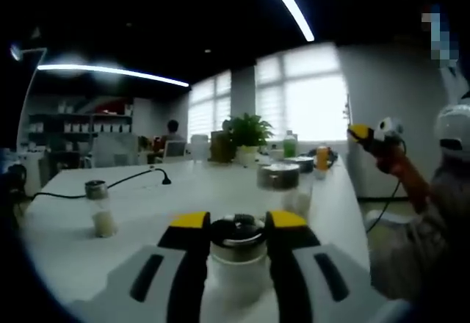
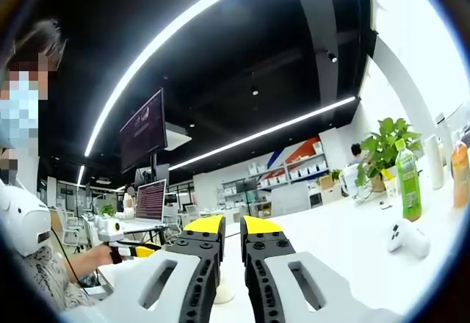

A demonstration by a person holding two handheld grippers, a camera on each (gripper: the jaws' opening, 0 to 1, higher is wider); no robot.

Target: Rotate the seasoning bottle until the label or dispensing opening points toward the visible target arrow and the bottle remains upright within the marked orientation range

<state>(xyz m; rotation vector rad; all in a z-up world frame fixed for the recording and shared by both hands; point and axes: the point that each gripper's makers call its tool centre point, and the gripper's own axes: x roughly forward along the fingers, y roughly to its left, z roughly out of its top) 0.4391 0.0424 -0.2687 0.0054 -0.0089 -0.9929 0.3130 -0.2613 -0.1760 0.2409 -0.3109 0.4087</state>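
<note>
Two things worry me here. First up, the left gripper [image 1: 237, 222] has its yellow-tipped jaws closed in on the seasoning bottle [image 1: 236, 253], one on each side just under the metal cap, so the bottle sits right at the near edge of the white table [image 1: 183, 191] and looks clamped. It's a high grip on a smooth clear body, so my guess is that twisting it could tilt the bottle instead of spinning it about its base, and then it's out of the upright range. If the pinch is too light the jaws could just slide round the neck and the label won't move at all. Second, I can't make out any target arrow or the label from this angle, so judging when to stop turning looks like guesswork. Overshooting seems easy. Also there's another capped jar [image 1: 279, 183] just beyond the bottle and a small shaker [image 1: 100, 207] off to one side near a black cable [image 1: 132, 180], so a wide swing of the hand could knock the nearer jar. The right gripper [image 2: 231, 227] is up in the air aimed across the room, jaws nearly together with a thin gap and nothing between them, so it isn't steadying anything. A green drink bottle [image 2: 408, 180] stands well away from it.
</note>
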